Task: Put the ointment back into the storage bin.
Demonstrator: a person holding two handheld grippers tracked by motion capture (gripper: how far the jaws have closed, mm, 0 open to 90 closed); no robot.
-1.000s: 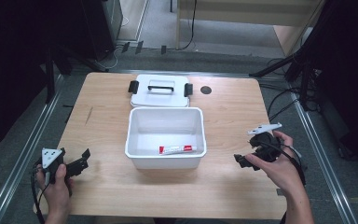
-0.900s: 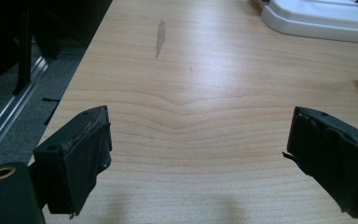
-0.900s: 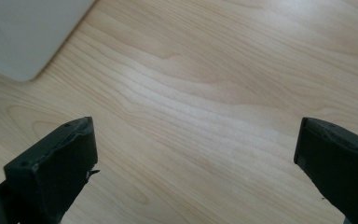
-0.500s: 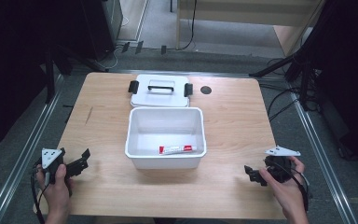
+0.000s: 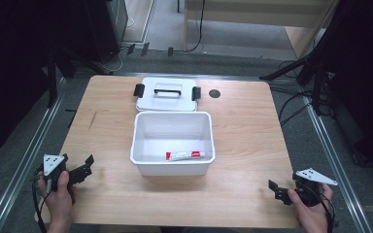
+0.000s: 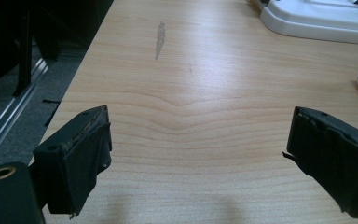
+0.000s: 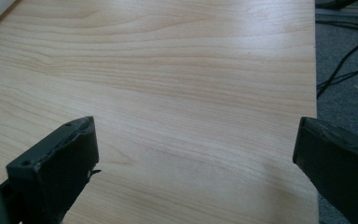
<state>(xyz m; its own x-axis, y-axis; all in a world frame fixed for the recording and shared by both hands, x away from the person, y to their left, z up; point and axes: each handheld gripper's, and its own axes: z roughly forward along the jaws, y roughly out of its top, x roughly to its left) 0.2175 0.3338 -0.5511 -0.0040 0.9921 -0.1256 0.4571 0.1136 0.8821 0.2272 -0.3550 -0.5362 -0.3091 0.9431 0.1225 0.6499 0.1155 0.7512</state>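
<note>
Half the lid [image 5: 167, 93] (far end) hides behind the bin [image 5: 173, 143].

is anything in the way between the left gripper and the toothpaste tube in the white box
Only the white box's own near wall. The toothpaste tube lies inside just behind it; bare table separates the open left gripper from the box.
</note>
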